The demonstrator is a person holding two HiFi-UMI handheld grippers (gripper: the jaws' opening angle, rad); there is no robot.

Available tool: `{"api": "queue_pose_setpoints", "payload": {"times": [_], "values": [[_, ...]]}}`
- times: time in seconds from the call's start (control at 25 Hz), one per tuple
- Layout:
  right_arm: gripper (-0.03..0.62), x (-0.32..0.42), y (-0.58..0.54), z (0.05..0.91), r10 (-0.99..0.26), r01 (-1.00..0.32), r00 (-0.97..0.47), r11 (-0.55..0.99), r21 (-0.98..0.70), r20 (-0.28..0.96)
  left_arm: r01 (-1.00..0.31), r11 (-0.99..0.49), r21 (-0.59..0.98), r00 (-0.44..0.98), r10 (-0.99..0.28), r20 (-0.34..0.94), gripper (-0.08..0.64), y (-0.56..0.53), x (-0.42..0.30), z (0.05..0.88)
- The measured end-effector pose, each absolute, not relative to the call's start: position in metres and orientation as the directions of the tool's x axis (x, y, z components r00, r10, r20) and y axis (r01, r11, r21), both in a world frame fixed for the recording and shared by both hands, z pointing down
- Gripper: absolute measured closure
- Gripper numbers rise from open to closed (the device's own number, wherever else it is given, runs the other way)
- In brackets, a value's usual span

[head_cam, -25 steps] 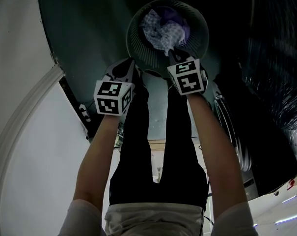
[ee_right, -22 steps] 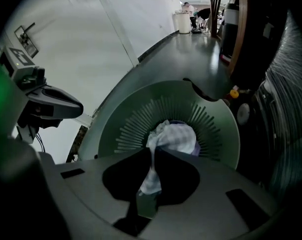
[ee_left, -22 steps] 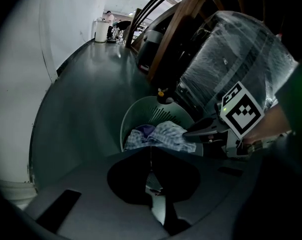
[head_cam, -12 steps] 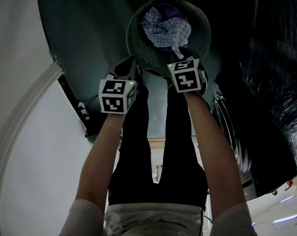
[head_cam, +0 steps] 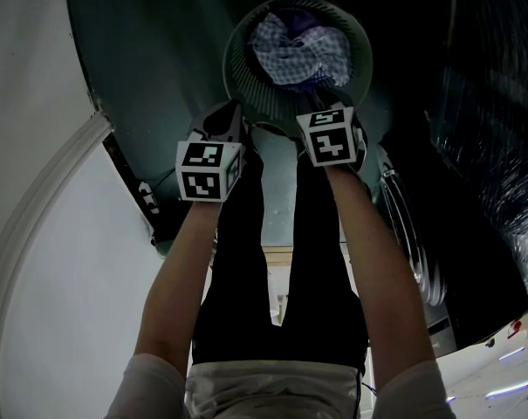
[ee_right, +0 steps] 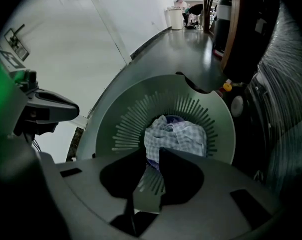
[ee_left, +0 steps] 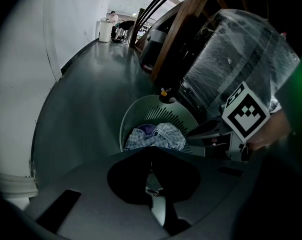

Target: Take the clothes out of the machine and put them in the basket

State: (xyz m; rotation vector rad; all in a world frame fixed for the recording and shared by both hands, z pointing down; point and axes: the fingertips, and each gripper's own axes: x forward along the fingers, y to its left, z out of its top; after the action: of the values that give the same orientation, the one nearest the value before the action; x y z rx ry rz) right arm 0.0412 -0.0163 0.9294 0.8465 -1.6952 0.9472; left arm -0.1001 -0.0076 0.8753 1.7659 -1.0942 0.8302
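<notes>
Released a second ago, the checked cloth (head_cam: 294, 52) no longer trails a tail over the near rim toward the right gripper (ee_right: 151, 158). It now lies wholly inside the round slatted basket (head_cam: 361, 68), heaped on a purple garment (head_cam: 291, 17). The right gripper hangs just short of the basket's near rim, pointing steeply down. Its jaws are a little apart and closing with nothing between them, and the cloth sits beyond their tips. The left gripper (ee_left: 151, 155) hovers beside it on the left, over the dark floor (head_cam: 159, 59), its jaws pressed together on nothing.

Both garments look light, soft and limp. They will likely sag and drape from any grip rather than hold a shape, and a loose corner could catch on the basket's rim. A pinch on a bunched fold near the top of the heap would probably carry more fabric than a pinch at a hem.

Dim light hides much. What may be the machine's door ring (head_cam: 412, 243) shows just right of the person's right arm, but the drum is out of view, so whether clothes remain inside cannot be told. A plastic-wrapped appliance (ee_left: 240, 59) stands at the far right, cut off by the frame. How many garments lie under the checked cloth is also unclear.
</notes>
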Motion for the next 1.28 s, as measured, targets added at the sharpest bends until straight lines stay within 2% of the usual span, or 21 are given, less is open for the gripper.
{"api": "queue_pose_setpoints", "payload": {"times": [0.12,0.28,0.92,1.28], "values": [[0.515,0.043,-0.015,0.925,-0.11,-0.873,-0.278,0.443,-0.204,0.954,-0.917,-0.232,0.325,0.389,-0.333,0.859,0.538,-0.008,-0.1,0.873],[0.581,0.045,-0.015,0.913,-0.126,-0.882,-0.285,0.423,-0.209,0.95,-0.917,-0.238,0.32,0.387,-0.335,0.859,0.538,-0.01,-0.098,0.865],[0.583,0.034,-0.018,0.834,-0.236,-0.893,-0.337,0.385,-0.231,0.911,-0.916,-0.256,0.308,0.391,-0.403,0.827,0.538,-0.026,-0.099,0.798],[0.583,0.034,-0.022,0.758,-0.319,-0.898,-0.376,0.356,-0.258,0.87,-0.904,-0.294,0.31,0.418,-0.457,0.785,0.538,-0.027,-0.096,0.728]]}}
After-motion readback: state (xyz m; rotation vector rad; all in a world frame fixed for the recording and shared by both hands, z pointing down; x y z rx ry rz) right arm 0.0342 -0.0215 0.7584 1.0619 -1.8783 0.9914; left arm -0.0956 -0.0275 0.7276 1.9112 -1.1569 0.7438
